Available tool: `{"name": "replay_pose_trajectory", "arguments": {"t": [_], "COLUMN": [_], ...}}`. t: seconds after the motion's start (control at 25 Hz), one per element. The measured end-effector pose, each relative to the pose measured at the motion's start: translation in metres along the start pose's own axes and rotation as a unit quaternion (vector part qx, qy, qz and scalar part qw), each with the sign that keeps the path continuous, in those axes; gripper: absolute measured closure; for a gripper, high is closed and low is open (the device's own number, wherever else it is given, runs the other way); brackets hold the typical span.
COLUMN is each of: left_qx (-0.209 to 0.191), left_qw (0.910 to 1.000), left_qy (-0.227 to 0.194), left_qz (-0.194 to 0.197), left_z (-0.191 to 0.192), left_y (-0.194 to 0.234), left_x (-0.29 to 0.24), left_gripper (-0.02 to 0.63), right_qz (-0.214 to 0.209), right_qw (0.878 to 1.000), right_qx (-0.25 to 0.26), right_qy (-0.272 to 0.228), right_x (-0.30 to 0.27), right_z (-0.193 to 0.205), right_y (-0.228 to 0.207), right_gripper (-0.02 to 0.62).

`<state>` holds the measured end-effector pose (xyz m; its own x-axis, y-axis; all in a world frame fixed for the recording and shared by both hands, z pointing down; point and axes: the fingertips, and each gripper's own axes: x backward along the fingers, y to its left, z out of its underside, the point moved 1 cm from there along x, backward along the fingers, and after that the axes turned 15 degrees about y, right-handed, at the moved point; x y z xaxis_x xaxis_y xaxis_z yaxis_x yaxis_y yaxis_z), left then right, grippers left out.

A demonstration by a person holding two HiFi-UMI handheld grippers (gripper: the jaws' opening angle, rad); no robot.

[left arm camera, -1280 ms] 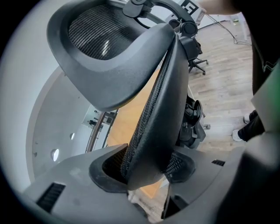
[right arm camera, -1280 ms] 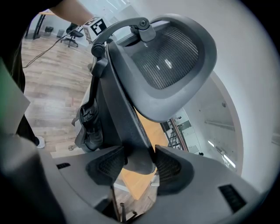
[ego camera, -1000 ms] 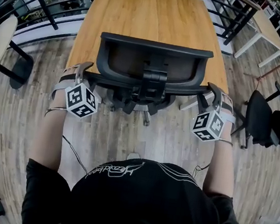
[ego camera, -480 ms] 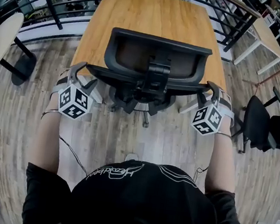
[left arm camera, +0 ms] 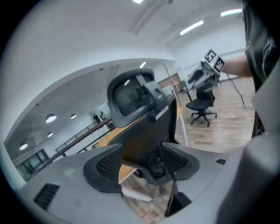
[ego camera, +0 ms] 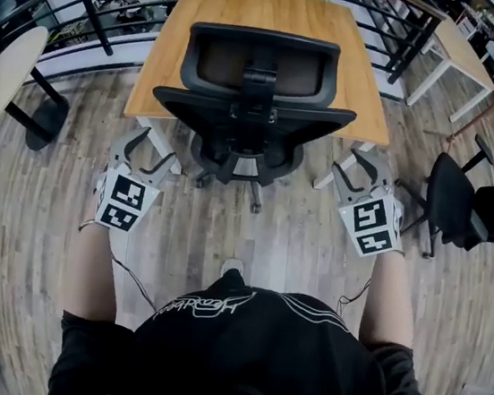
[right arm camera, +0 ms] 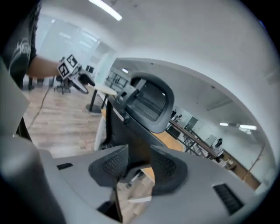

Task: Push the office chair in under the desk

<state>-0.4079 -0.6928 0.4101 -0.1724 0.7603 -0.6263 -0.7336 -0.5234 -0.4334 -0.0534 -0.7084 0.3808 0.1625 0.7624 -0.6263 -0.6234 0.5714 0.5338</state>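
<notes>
Office chair at the worktop, both grippers off it.

Office chair (ego camera: 253, 116): one, black, mesh back, upright, straight ahead of the jaws and between the two grippers, drawn up to the near edge of the wooden worktop (ego camera: 272, 10). How far the seat goes under it cannot be made out. Left gripper (ego camera: 147, 154): jaws spread wide, pads touching nothing, chair well ahead of them, bare air between the pads. Right gripper (ego camera: 358, 172): jaws apart and closing, nothing between the pads, chair clear ahead, not touched. Count: two grippers, one chair at the worktop, one worktop. Plank floor (ego camera: 249, 247) below both jaws. Another black chair (ego camera: 449, 205) stands out to the right of the right jaws, apart from them.
</notes>
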Motion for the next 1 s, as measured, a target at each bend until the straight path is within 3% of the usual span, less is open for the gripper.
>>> {"name": "replay_pose_trajectory", "arguments": {"t": [0.08,0.2,0.36,0.44,0.6,0.64,0.68,0.72,0.84,1.0], "left_qx": [0.041,0.1,0.166,0.217,0.326,0.336,0.335,0.324,0.28,0.269], "left_qw": [0.9972,0.9821,0.9539,0.9311,0.8583,0.8456,0.8412,0.845,0.8682,0.863], "left_qy": [-0.048,-0.119,-0.184,-0.207,-0.249,-0.256,-0.261,-0.262,-0.255,-0.257], "left_qz": [0.039,0.106,0.169,0.209,0.308,0.326,0.335,0.335,0.321,0.342], "left_z": [-0.022,-0.052,-0.069,-0.072,-0.082,-0.084,-0.086,-0.088,-0.09,-0.095], "left_y": [-0.028,-0.08,-0.149,-0.174,-0.21,-0.22,-0.23,-0.24,-0.269,-0.306], "left_x": [0.029,0.071,0.126,0.151,0.196,0.207,0.216,0.223,0.24,0.271], "left_gripper": [0.322,0.342,0.436,0.509,0.592,0.598,0.6,0.6,0.6,0.6], "right_qz": [-0.045,-0.119,-0.246,-0.277,-0.35,-0.359,-0.363,-0.362,-0.353,-0.348], "right_qw": [0.997,0.981,0.925,0.905,0.851,0.843,0.84,0.84,0.845,0.845], "right_qx": [-0.057,-0.132,-0.23,-0.249,-0.301,-0.306,-0.305,-0.303,-0.294,-0.297], "right_qy": [-0.034,-0.082,-0.174,-0.205,-0.25,-0.259,-0.265,-0.269,-0.273,-0.278], "right_x": [0.029,0.076,0.149,0.181,0.234,0.244,0.252,0.26,0.279,0.308], "right_z": [0.005,0.016,0.015,0.016,0.024,0.027,0.032,0.036,0.046,0.067], "right_y": [0.02,0.049,0.09,0.106,0.13,0.134,0.138,0.142,0.148,0.155], "right_gripper": [0.457,0.517,0.552,0.555,0.557,0.557,0.557,0.557,0.557,0.557]}}
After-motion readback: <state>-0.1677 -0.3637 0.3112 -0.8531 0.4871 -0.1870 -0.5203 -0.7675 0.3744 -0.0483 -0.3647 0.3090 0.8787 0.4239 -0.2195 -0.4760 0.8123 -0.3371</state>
